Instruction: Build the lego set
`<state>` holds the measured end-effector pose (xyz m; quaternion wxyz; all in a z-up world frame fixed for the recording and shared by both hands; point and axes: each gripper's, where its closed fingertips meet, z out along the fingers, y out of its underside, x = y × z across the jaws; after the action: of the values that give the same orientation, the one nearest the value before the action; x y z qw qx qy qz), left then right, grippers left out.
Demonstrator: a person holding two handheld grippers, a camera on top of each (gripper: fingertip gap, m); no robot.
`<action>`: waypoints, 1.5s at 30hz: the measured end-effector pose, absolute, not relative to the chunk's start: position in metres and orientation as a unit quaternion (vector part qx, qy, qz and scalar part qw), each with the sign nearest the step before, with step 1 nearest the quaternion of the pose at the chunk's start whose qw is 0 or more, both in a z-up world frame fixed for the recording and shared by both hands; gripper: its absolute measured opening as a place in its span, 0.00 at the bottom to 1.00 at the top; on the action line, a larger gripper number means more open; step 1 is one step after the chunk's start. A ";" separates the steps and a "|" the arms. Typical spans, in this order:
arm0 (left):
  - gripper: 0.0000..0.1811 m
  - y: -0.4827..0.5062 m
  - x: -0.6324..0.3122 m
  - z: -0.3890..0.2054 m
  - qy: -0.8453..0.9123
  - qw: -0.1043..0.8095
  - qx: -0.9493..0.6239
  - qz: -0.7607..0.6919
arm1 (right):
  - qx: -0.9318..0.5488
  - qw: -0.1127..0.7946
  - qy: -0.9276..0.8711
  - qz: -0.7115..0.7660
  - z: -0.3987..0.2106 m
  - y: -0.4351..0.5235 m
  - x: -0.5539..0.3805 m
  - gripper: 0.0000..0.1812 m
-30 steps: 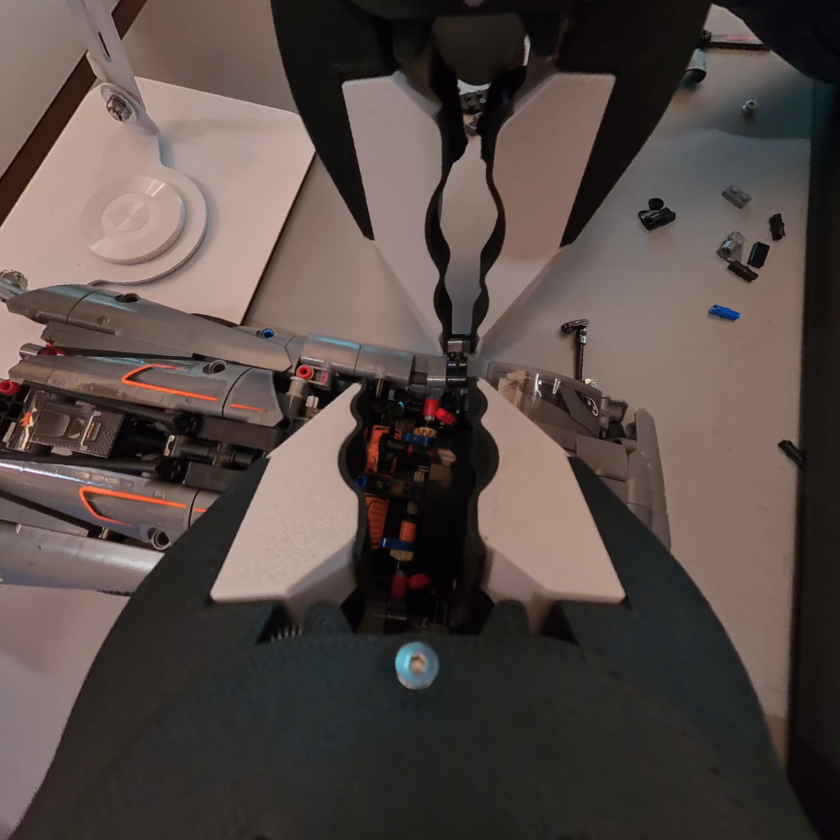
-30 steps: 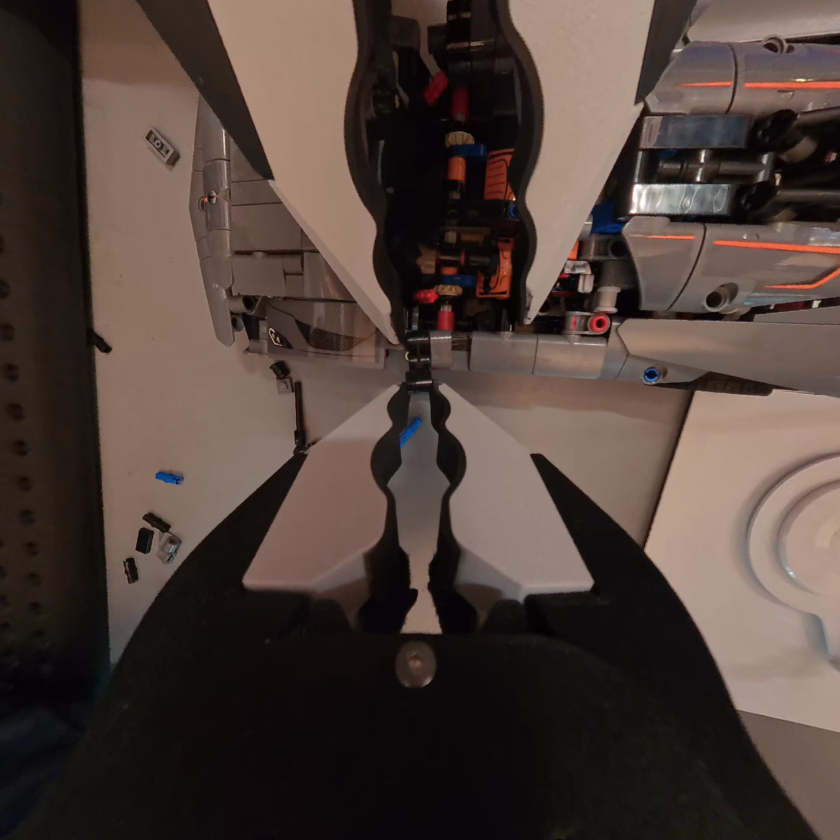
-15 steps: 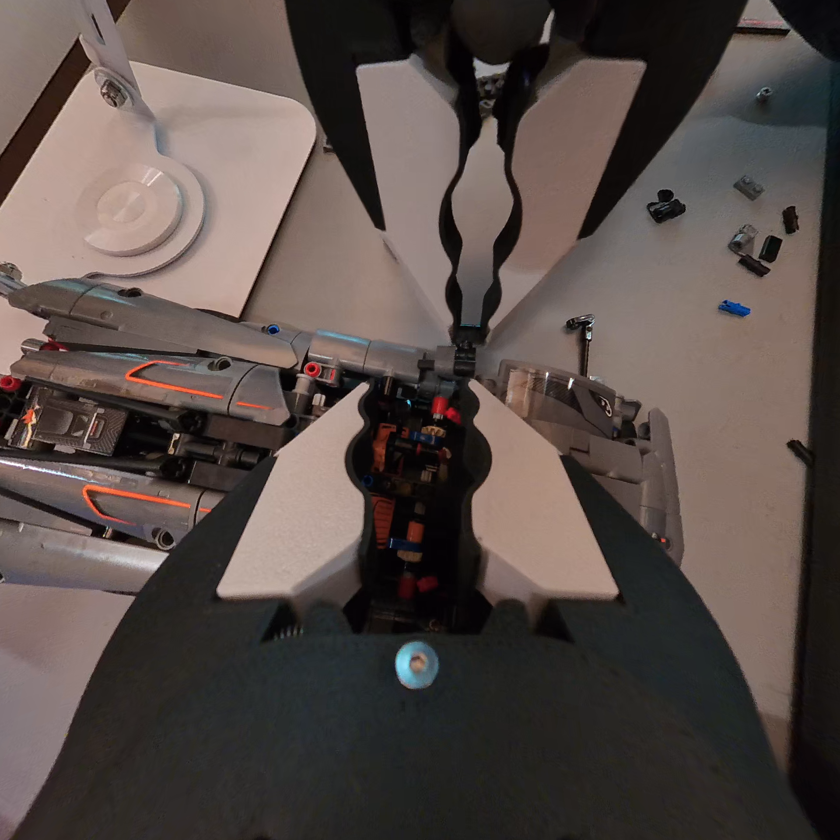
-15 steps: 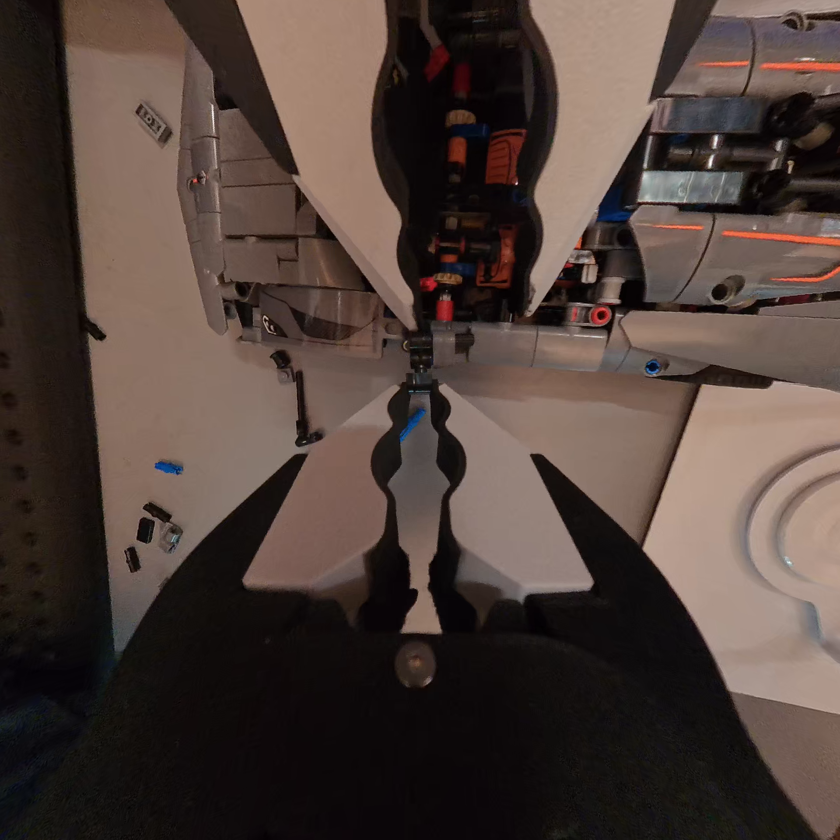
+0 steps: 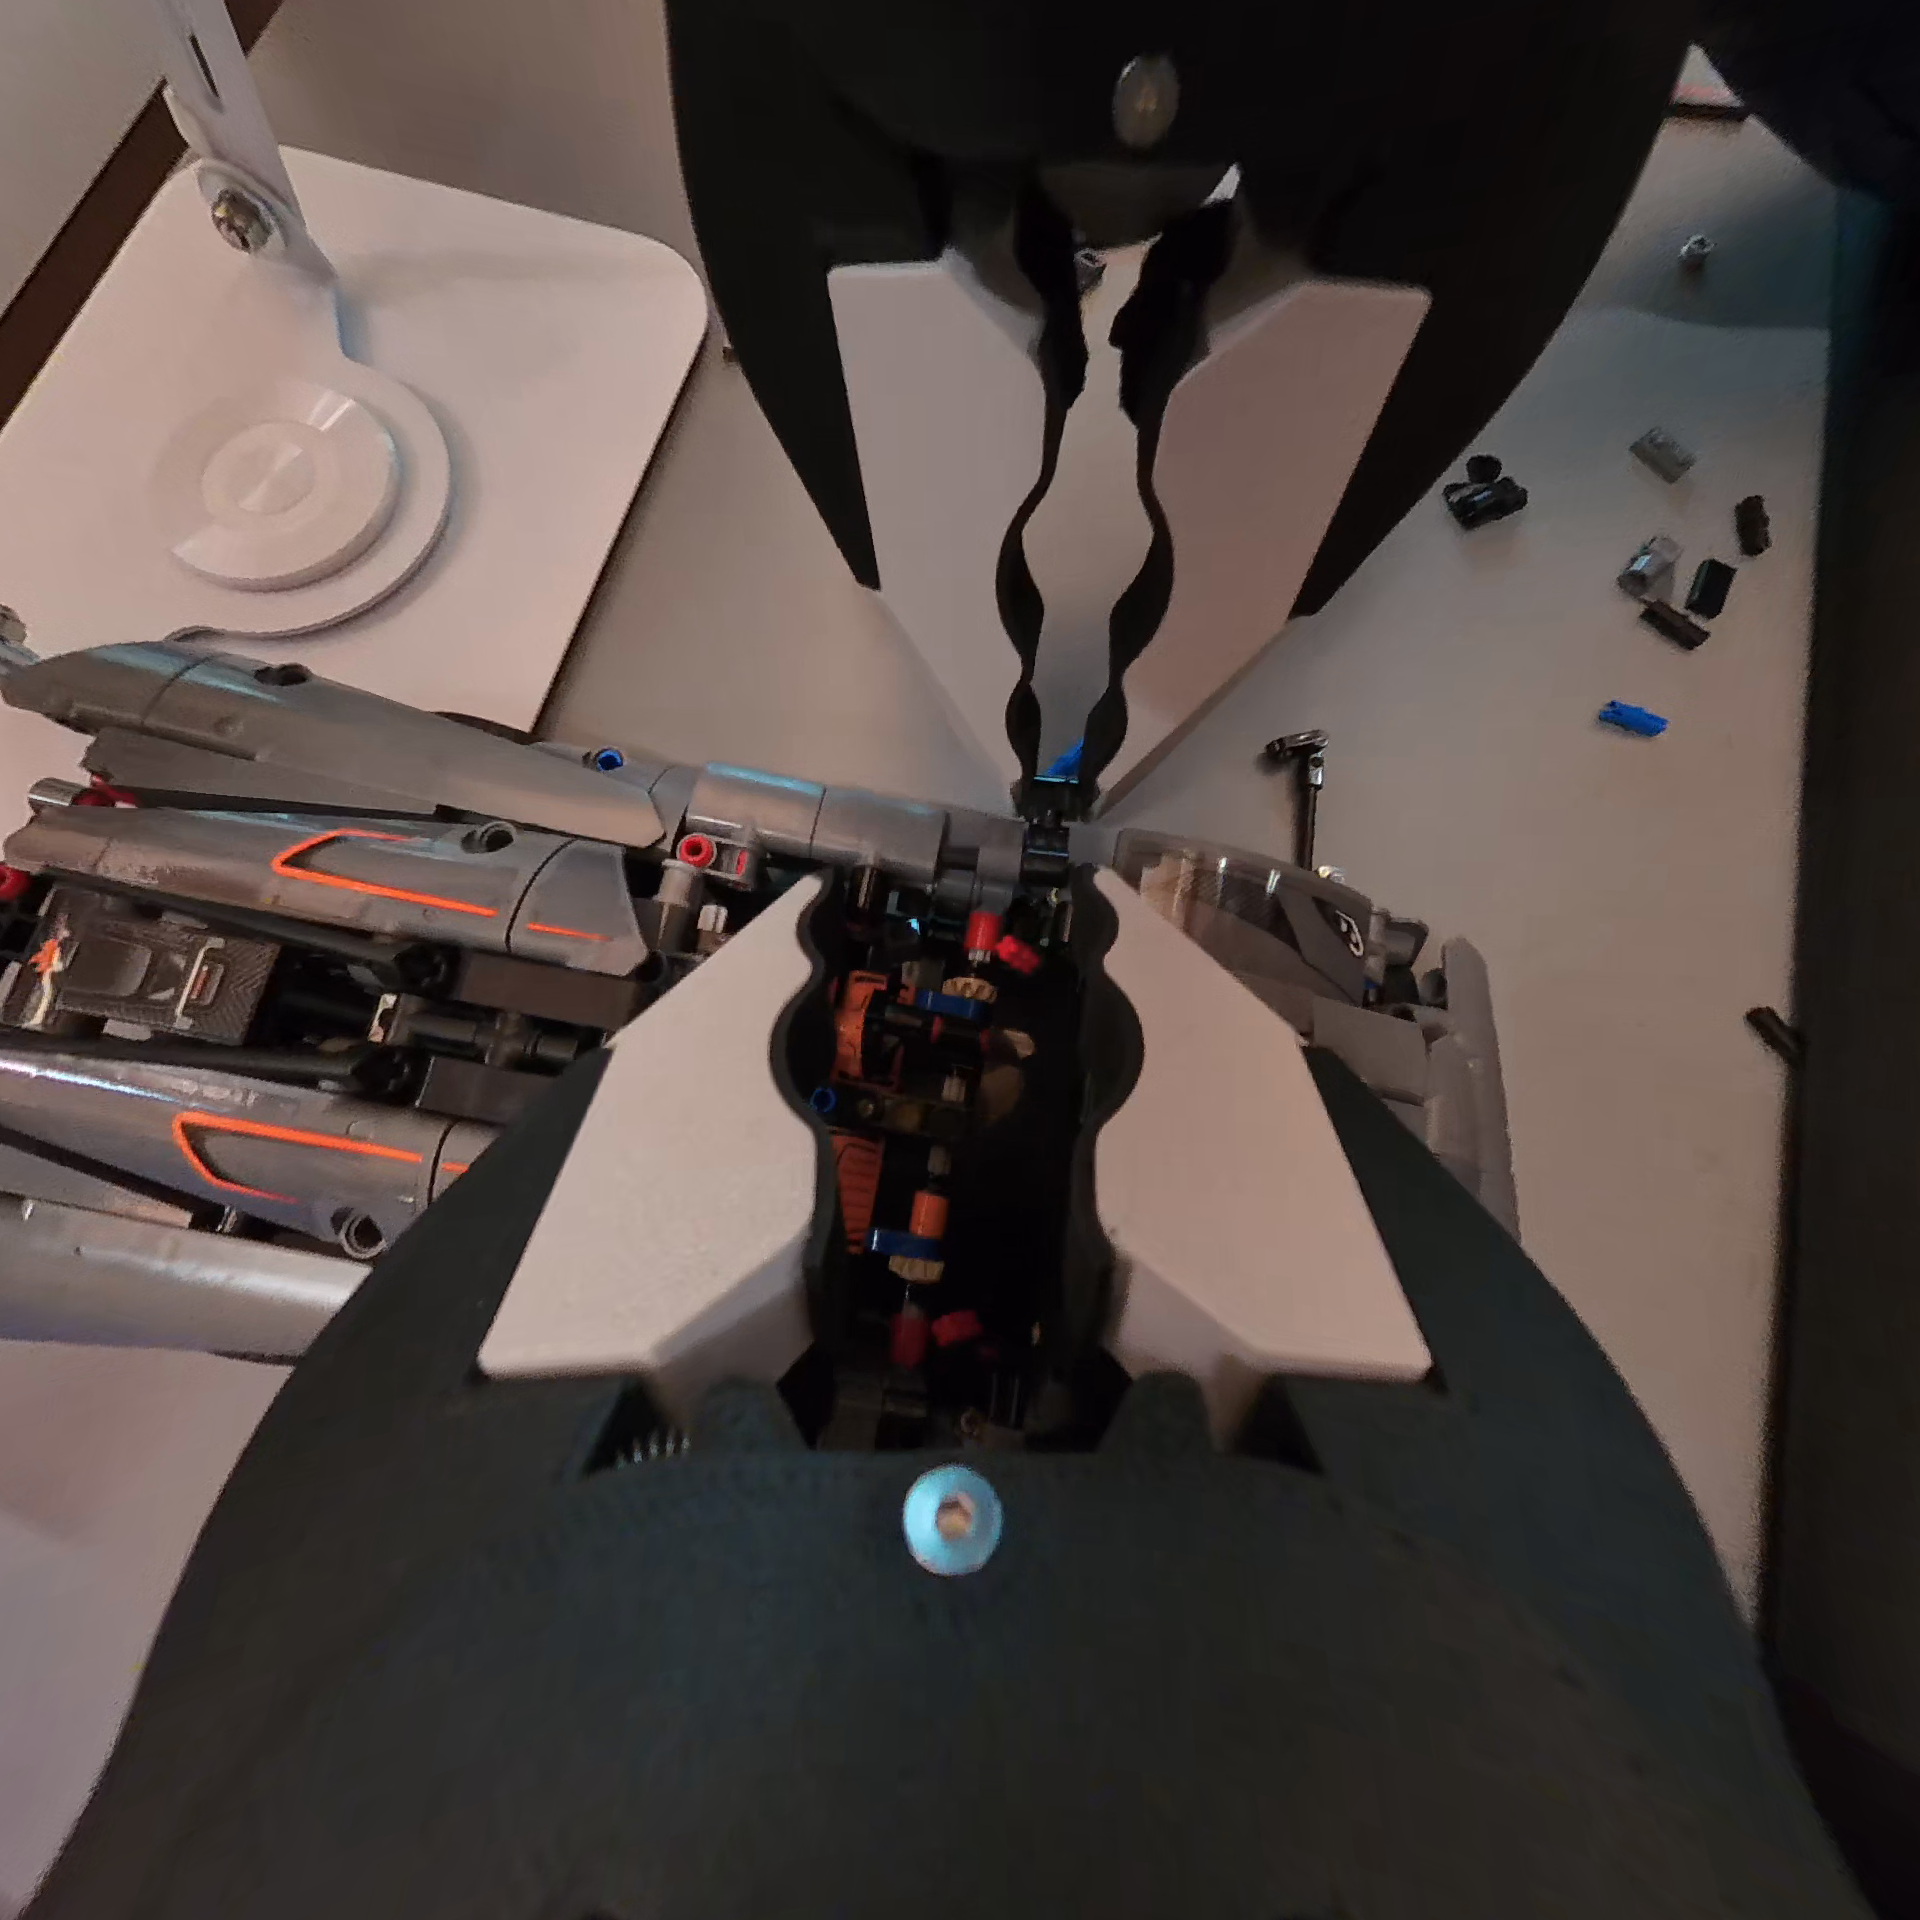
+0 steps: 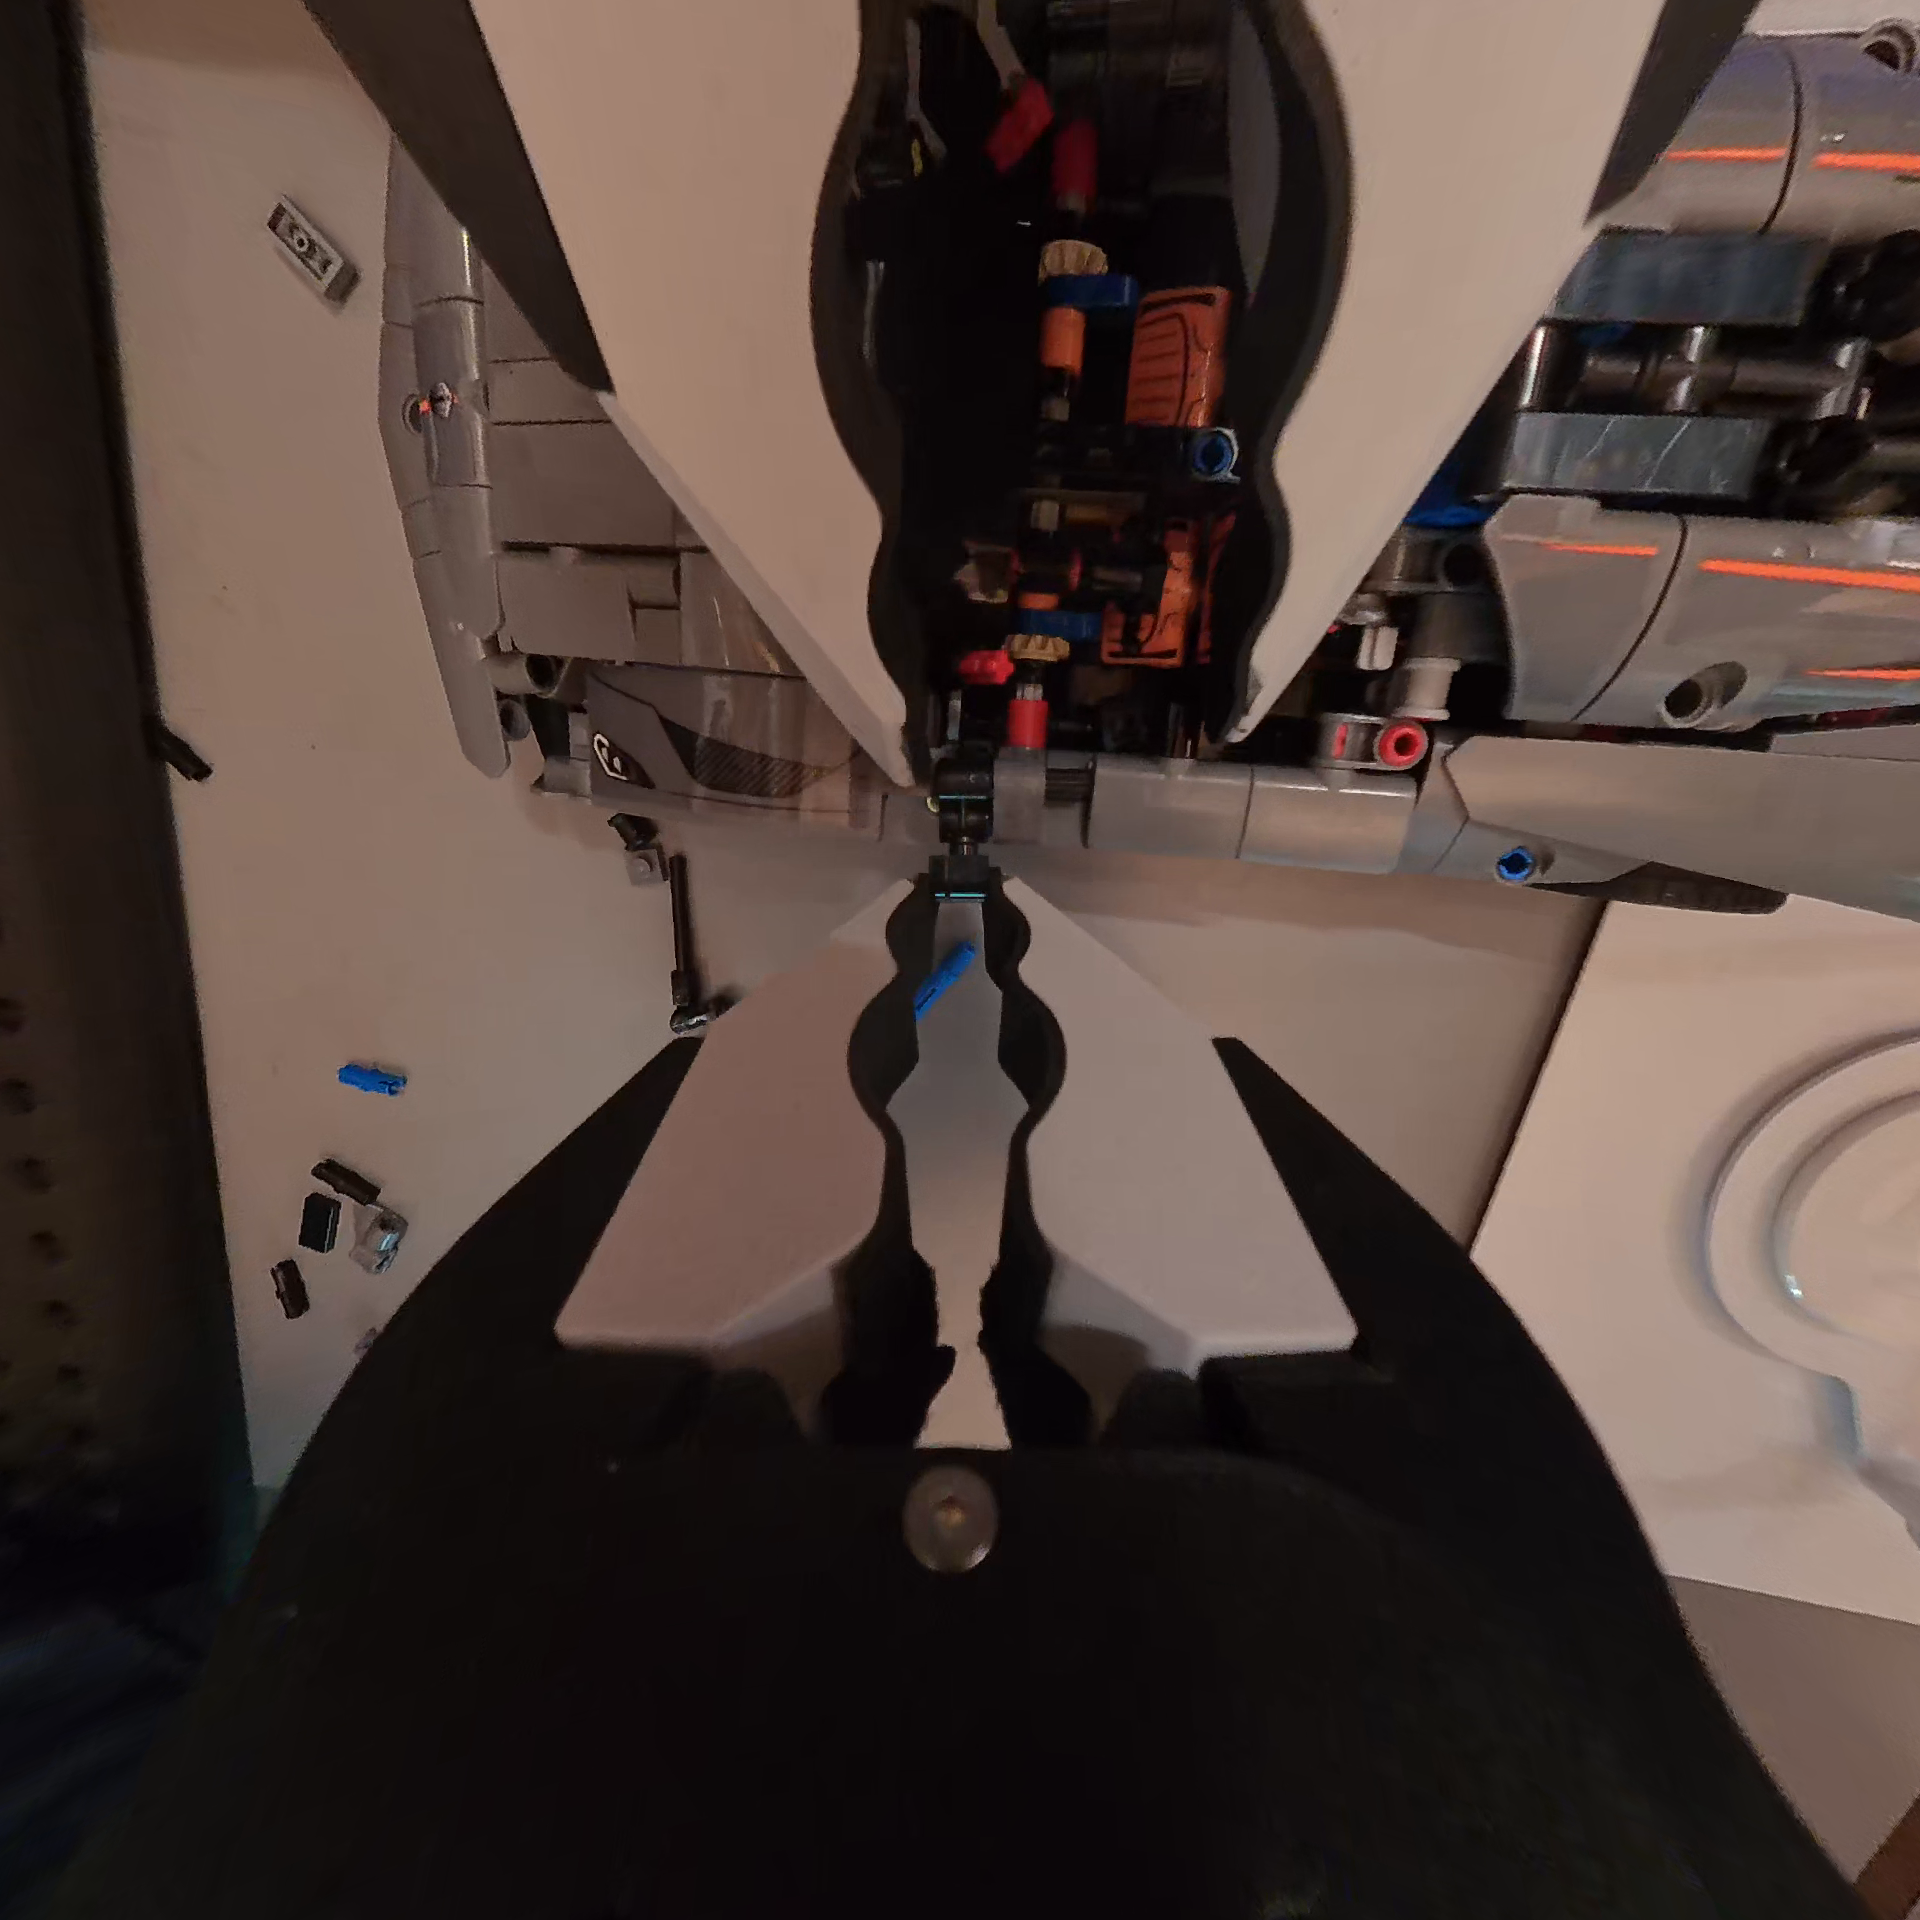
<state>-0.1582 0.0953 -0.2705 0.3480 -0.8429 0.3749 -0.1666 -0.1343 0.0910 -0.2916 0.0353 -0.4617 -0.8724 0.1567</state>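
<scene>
A grey Lego car model (image 5: 364,883) with orange stripes lies across the white table, and it also shows in the right wrist view (image 6: 1610,623). My left gripper (image 5: 956,883) is open, its fingers spread over the model's middle with black, orange and red parts between them. My right gripper (image 6: 961,888) faces it from the far side. It is shut on a small black connector (image 6: 961,896) that meets a black joint (image 6: 961,795) on the model's grey side beam. A blue pin (image 6: 943,982) sits between the right fingers behind the connector. The right gripper also shows in the left wrist view (image 5: 1055,774).
Loose pieces lie beside the model: a blue pin (image 5: 1631,717), a black axle (image 5: 1307,790), and several small black and grey parts (image 5: 1673,582). A white stand base (image 5: 312,416) lies behind the model. A dark wall (image 5: 1860,935) borders the table. Only a small space, under 4 cm, lies between the two pairs of fingers. My right gripper's tips are some 15 cm from the blue pin (image 5: 1631,717). Look for it in the right wrist view (image 6: 368,1076) too.
The right gripper stays shut on the black connector at the side beam. The left gripper has shifted slightly over the model. The blue pin now shows in the left wrist view.
</scene>
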 end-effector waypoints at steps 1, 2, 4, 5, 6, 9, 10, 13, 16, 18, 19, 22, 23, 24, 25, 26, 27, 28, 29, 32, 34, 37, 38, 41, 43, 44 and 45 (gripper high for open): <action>0.24 0.096 -0.158 -0.271 0.374 0.347 -0.844 -0.167 | -0.462 0.035 -0.872 0.157 -0.292 0.091 -0.134 0.04; 0.24 0.097 -0.158 -0.271 0.373 0.348 -0.844 -0.166 | -0.462 0.035 -0.873 0.156 -0.292 0.091 -0.134 0.04; 0.24 0.097 -0.158 -0.270 0.372 0.351 -0.843 -0.165 | -0.459 0.039 -0.874 0.153 -0.291 0.091 -0.135 0.04; 0.24 0.098 -0.158 -0.268 0.371 0.354 -0.842 -0.165 | -0.459 0.041 -0.874 0.153 -0.291 0.091 -0.135 0.03; 0.24 0.099 -0.158 -0.266 0.369 0.358 -0.841 -0.167 | -0.460 0.039 -0.874 0.153 -0.292 0.091 -0.135 0.03; 0.22 0.103 -0.159 -0.263 0.353 0.365 -0.844 -0.172 | -0.460 0.037 -0.874 0.152 -0.293 0.090 -0.136 0.03; 0.22 0.103 -0.161 -0.266 0.352 0.359 -0.849 -0.165 | -0.461 0.037 -0.873 0.153 -0.293 0.090 -0.136 0.04; 0.22 0.105 -0.161 -0.269 0.348 0.360 -0.848 -0.172 | -0.461 0.038 -0.873 0.154 -0.292 0.090 -0.136 0.03; 0.21 0.105 -0.160 -0.270 0.350 0.359 -0.848 -0.174 | -0.461 0.038 -0.873 0.154 -0.292 0.090 -0.136 0.03; 0.20 0.104 -0.160 -0.269 0.351 0.359 -0.847 -0.173 | -0.462 0.038 -0.872 0.156 -0.292 0.089 -0.136 0.03; 0.20 0.104 -0.160 -0.269 0.350 0.360 -0.847 -0.175 | -0.462 0.037 -0.872 0.157 -0.292 0.089 -0.136 0.03; 0.21 0.103 -0.162 -0.267 0.346 0.362 -0.847 -0.181 | -0.462 0.037 -0.872 0.157 -0.292 0.089 -0.136 0.04; 0.21 0.103 -0.163 -0.267 0.345 0.363 -0.847 -0.180 | -0.462 0.037 -0.872 0.158 -0.292 0.089 -0.136 0.04; 0.20 0.103 -0.164 -0.267 0.345 0.363 -0.847 -0.180 | -0.462 0.036 -0.872 0.159 -0.292 0.089 -0.136 0.04; 0.19 0.103 -0.165 -0.267 0.345 0.364 -0.847 -0.176 | -0.462 0.035 -0.872 0.158 -0.292 0.090 -0.135 0.04; 0.18 0.103 -0.165 -0.267 0.346 0.365 -0.847 -0.174 | -0.462 0.035 -0.872 0.157 -0.292 0.090 -0.135 0.03; 0.17 0.103 -0.164 -0.267 0.347 0.364 -0.846 -0.177 | -0.462 0.034 -0.872 0.156 -0.292 0.090 -0.134 0.03; 0.17 0.103 -0.164 -0.267 0.346 0.364 -0.846 -0.179 | -0.462 0.035 -0.872 0.157 -0.291 0.090 -0.134 0.03; 0.17 0.103 -0.165 -0.267 0.346 0.364 -0.846 -0.179 | -0.462 0.036 -0.872 0.157 -0.291 0.090 -0.134 0.03; 0.16 0.103 -0.165 -0.268 0.346 0.363 -0.846 -0.180 | -0.461 0.036 -0.873 0.155 -0.291 0.091 -0.134 0.03; 0.15 0.103 -0.165 -0.269 0.350 0.362 -0.847 -0.173 | -0.462 0.035 -0.872 0.156 -0.292 0.091 -0.134 0.03; 0.14 0.103 -0.165 -0.269 0.351 0.360 -0.848 -0.168 | -0.462 0.034 -0.872 0.157 -0.292 0.091 -0.134 0.03; 0.15 0.103 -0.166 -0.269 0.349 0.360 -0.848 -0.169 | -0.462 0.034 -0.872 0.158 -0.291 0.091 -0.134 0.03; 0.17 0.103 -0.160 -0.262 0.347 0.373 -0.840 -0.188 | -0.462 0.035 -0.872 0.158 -0.292 0.090 -0.135 0.03; 0.19 0.105 -0.161 -0.263 0.343 0.370 -0.844 -0.182 | -0.462 0.035 -0.872 0.158 -0.292 0.090 -0.135 0.03; 0.20 0.105 -0.163 -0.268 0.345 0.362 -0.848 -0.174 | -0.462 0.035 -0.872 0.158 -0.292 0.090 -0.135 0.04; 0.19 0.105 -0.162 -0.267 0.343 0.366 -0.846 -0.181 | -0.463 0.035 -0.871 0.159 -0.292 0.090 -0.136 0.03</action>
<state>-0.1619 0.1047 -0.2667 0.3656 -0.8461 0.3432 -0.1809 -0.1356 0.0898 -0.2917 0.0350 -0.4626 -0.8714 0.1594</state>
